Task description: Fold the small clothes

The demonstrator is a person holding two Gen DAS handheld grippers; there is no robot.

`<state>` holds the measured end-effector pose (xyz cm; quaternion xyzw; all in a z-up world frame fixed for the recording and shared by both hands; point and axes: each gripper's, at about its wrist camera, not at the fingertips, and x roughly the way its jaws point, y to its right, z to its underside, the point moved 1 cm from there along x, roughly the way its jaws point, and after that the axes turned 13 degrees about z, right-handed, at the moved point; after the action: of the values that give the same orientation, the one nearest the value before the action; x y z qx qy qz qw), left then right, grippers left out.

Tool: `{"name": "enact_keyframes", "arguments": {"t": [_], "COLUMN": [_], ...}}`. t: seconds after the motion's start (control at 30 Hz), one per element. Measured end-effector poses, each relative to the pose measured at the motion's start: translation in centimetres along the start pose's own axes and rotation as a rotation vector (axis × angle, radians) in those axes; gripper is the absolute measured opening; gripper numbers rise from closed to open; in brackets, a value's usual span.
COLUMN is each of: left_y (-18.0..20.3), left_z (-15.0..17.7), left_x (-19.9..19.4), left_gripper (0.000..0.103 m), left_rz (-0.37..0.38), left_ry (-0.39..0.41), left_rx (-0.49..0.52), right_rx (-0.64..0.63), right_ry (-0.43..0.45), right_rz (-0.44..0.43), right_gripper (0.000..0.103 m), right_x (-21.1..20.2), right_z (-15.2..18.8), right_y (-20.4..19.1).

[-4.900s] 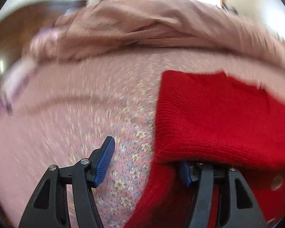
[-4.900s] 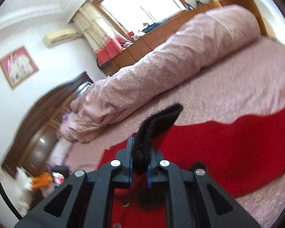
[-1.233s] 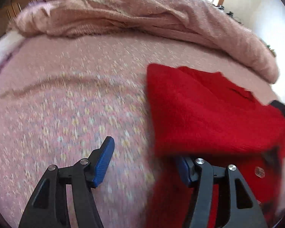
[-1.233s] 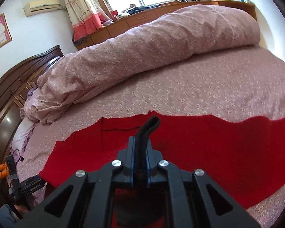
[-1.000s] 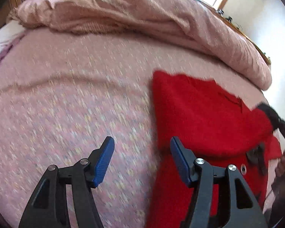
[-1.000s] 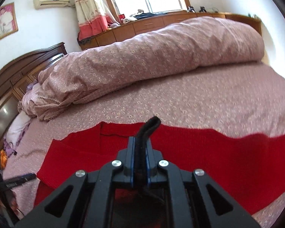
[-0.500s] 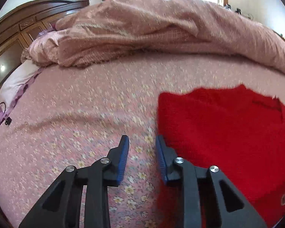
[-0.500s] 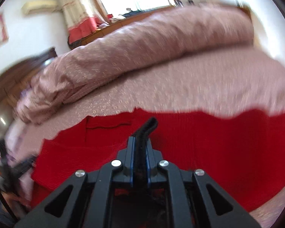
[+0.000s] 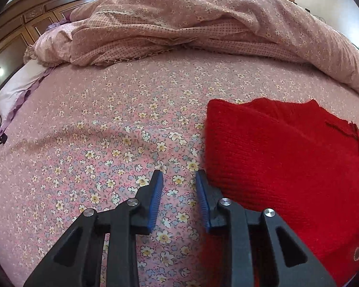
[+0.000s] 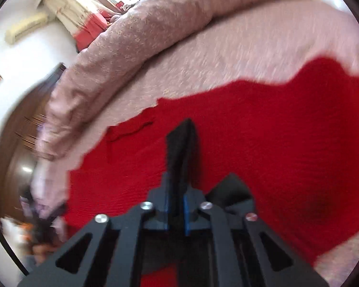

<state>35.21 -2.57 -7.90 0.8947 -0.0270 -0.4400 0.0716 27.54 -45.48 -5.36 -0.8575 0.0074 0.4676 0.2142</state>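
Observation:
A red knitted garment (image 9: 287, 167) lies flat on the pink floral bedsheet (image 9: 107, 131), at the right of the left wrist view. My left gripper (image 9: 179, 179) hovers over the sheet just left of the garment's edge, jaws partly open with nothing between them. In the right wrist view the red garment (image 10: 251, 143) fills the middle. My right gripper (image 10: 177, 191) is shut on a black strip of the garment's trim (image 10: 179, 143), which stands up between the jaws. This view is blurred by motion.
A bunched pink floral duvet (image 9: 191, 19) lies across the far side of the bed. A dark wooden headboard (image 9: 31, 16) and a white pillow (image 9: 19, 86) are at the left. A window with red curtains (image 10: 91, 26) is beyond the bed.
My left gripper let go of the garment's edge, moved left off it and narrowed its jaws. My right gripper, still shut on the black trim, swung over the garment.

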Motion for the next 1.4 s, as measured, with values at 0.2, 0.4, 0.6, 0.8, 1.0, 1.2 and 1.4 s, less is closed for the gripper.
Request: {"name": "enact_keyframes", "arguments": {"t": [0.2,0.4,0.6,0.8,1.0,1.2,1.4], "left_y": [0.4,0.3,3.8,14.1,28.2,35.7,33.2], "left_z": [-0.1,0.0,1.2,2.9,5.5,10.1,10.5], "left_x": [0.1,-0.4,-3.8,-5.8,-6.9,-6.0,-5.5], "left_gripper": [0.022,0.022,0.023,0.033,0.041,0.042,0.042], "left_rz": [-0.015,0.0,0.001,0.07,0.23,0.292,0.262], "left_ry": [-0.002,0.013,0.069,0.033,0.004,-0.036,-0.062], "left_rx": [0.02,0.011,0.069,0.176,0.247,0.286,0.246], "right_rx": [0.011,0.061,0.151,0.295,0.597,0.808,0.7], "right_ry": [0.043,0.033,0.24,0.341,0.3,0.412,0.428], "right_rz": [0.064,0.029,0.001,0.159,0.163,0.005,0.115], "right_gripper": [0.009,0.015,0.059,0.06,0.066,0.065,0.063], "right_x": [-0.7,-1.0,-7.9,-13.5,-15.3,-16.4,-14.9], "right_z": [1.6,1.2,-0.4,-1.6,-1.8,-0.5,-2.6], "right_y": [0.0,1.7,7.7,21.2,36.0,43.3,41.1]}}
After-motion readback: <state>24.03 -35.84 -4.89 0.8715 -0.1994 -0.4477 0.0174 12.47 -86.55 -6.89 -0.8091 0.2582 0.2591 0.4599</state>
